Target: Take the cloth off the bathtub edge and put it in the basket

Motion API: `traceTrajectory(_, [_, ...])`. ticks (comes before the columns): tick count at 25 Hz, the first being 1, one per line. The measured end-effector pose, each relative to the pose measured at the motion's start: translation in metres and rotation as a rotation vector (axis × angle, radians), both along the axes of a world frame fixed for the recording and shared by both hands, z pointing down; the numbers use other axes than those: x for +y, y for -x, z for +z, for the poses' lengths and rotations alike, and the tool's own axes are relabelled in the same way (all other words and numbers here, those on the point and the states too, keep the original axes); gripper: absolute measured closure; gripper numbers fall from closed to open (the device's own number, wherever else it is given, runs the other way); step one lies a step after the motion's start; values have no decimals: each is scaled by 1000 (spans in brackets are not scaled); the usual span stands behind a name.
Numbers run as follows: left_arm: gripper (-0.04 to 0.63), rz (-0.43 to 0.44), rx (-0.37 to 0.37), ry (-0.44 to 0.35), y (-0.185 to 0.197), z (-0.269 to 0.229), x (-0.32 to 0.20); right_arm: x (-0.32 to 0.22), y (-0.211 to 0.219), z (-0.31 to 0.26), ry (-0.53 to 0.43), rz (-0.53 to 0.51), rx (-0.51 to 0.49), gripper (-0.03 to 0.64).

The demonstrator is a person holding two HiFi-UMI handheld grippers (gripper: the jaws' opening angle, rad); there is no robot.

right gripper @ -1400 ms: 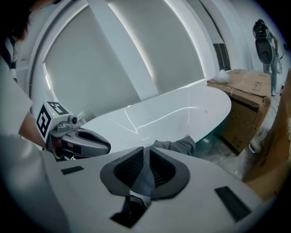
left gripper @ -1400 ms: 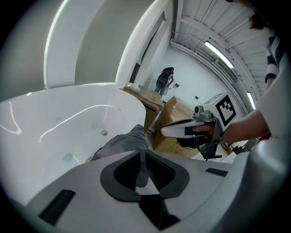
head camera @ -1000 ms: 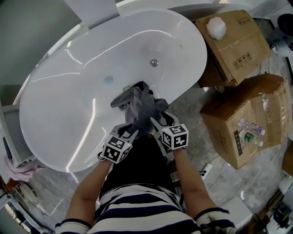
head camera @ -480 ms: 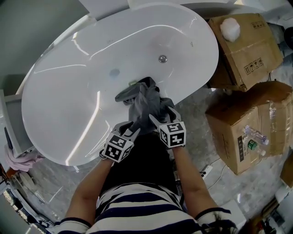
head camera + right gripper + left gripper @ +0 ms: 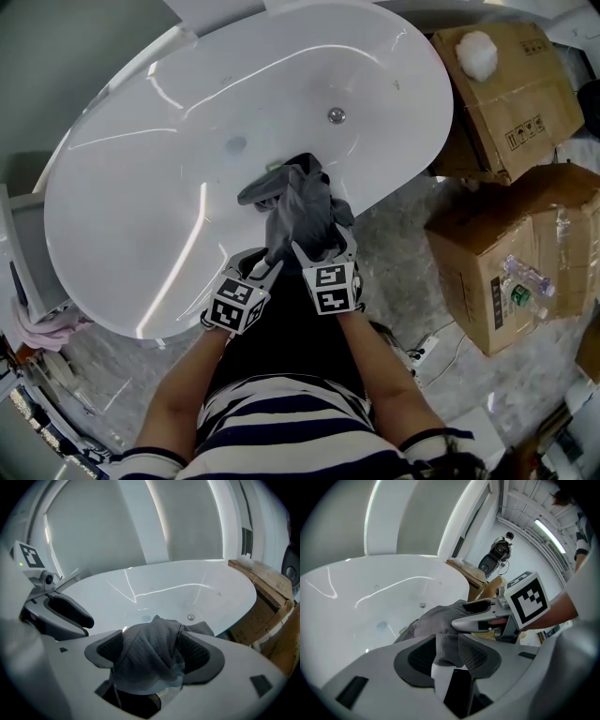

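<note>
A grey cloth (image 5: 300,206) lies bunched over the near rim of the white bathtub (image 5: 141,187). My left gripper (image 5: 265,267) is at the cloth's near left corner, shut on a narrow fold (image 5: 446,646) that fills the gap between its pads; these jaws have eased open a little. Just to its right, my right gripper (image 5: 323,246) straddles the main bunch (image 5: 152,651). Its jaws have just been opening and stand wide, with the cloth bulging loosely between the pads. The two grippers sit side by side, nearly touching. No basket shows in any view.
Two cardboard boxes (image 5: 502,89) (image 5: 511,253) stand on the floor right of the tub, one with a white fluffy ball (image 5: 476,54) on top. A pink cloth (image 5: 37,330) lies at the far left. The tub's drain (image 5: 336,115) is beyond the cloth.
My right gripper has slid left onto the cloth, rolled, and spread its jaws wider around the bunch. The left gripper has stayed on its fold.
</note>
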State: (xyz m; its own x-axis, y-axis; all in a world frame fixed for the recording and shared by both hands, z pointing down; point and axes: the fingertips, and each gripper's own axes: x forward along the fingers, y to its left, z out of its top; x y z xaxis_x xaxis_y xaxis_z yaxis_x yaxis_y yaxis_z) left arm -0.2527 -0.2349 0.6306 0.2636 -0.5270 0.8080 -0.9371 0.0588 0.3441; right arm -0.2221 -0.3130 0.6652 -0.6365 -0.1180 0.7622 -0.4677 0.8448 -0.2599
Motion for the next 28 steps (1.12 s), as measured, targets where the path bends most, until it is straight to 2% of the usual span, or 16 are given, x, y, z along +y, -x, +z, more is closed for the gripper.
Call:
traceTrajectory(10, [453,-14,3,-17,7,-5,7,5,0,3,-28,17,38,256])
traceTrajectory(19, [453,-19,19,-37,9,-12,17,8,-4,-2,19,75,8,424])
traceTrajectory(22, [454,-22,28,-48,10,-15,22,4,-7,-9,14,91,-4,519])
traceTrajectory(28, [453,5,53,-69,8,-17,30,10,-6,-12,8,59,13,540])
